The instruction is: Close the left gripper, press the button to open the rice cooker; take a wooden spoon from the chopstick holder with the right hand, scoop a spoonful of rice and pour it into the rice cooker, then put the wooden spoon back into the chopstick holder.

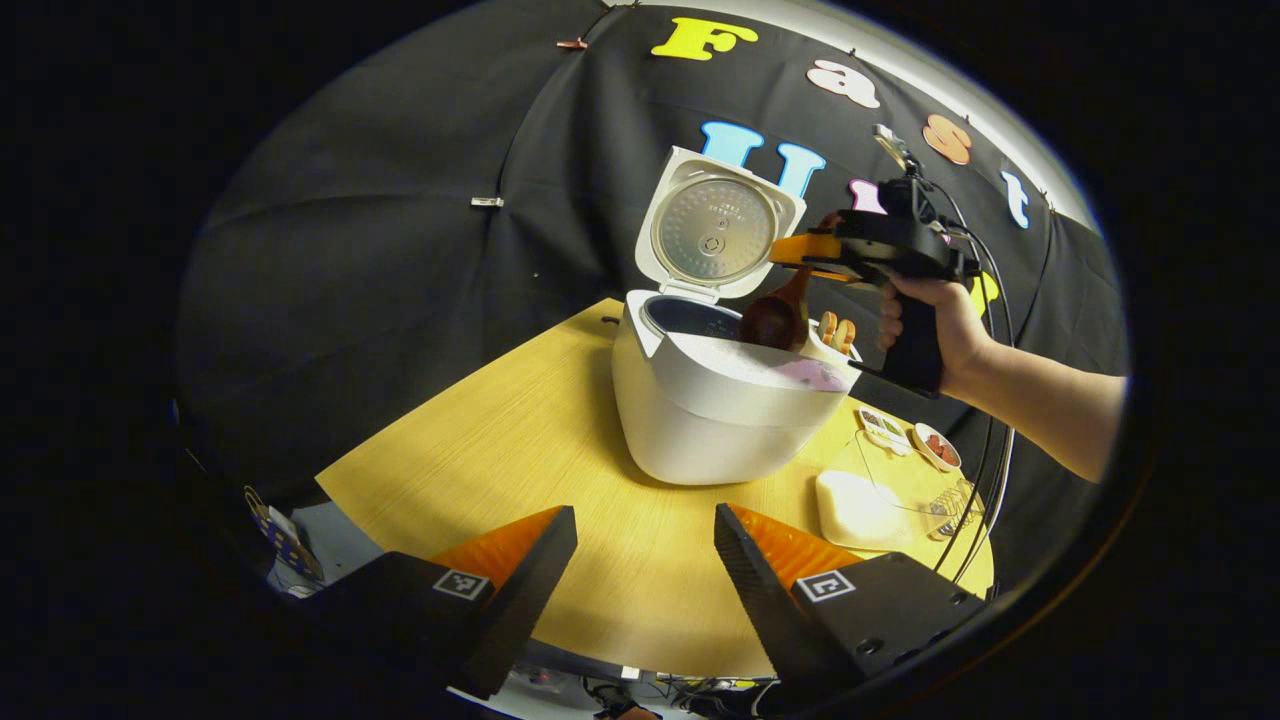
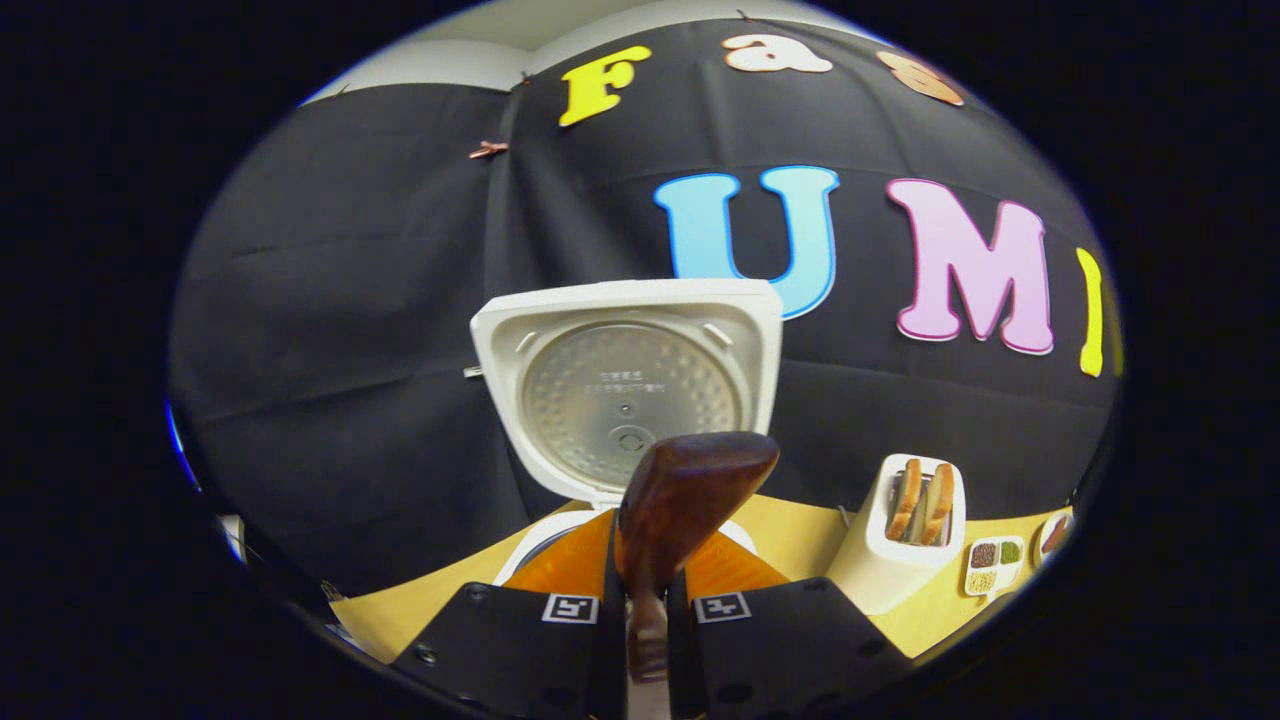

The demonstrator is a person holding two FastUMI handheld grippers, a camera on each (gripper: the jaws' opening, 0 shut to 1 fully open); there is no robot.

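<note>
The wooden spoon [image 2: 690,490] is clamped by its handle between the two fingers of the right gripper [image 2: 648,610], bowl end up in the right gripper view. In the left gripper view that same spoon [image 1: 775,318] hangs bowl-down right over the open mouth of the rice cooker [image 1: 715,400], with the right gripper [image 1: 815,250] and the hand [image 1: 935,320] holding it just above the cooker's right side.

The cooker's lid [image 1: 715,225] is flipped up and stands upright at the back, metal inner plate facing forward. The cooker sits about mid-table [image 1: 500,440], toward the far edge.

The chopstick holder [image 2: 900,545] is just past the cooker's right side, a couple of wooden handles sticking out of it. Near the table's right edge there's a small divided dish [image 2: 993,567] of grains and a white container [image 1: 860,505].

The left gripper [image 1: 645,545] hangs over the near edge, jaws wide apart, holding nothing.
</note>
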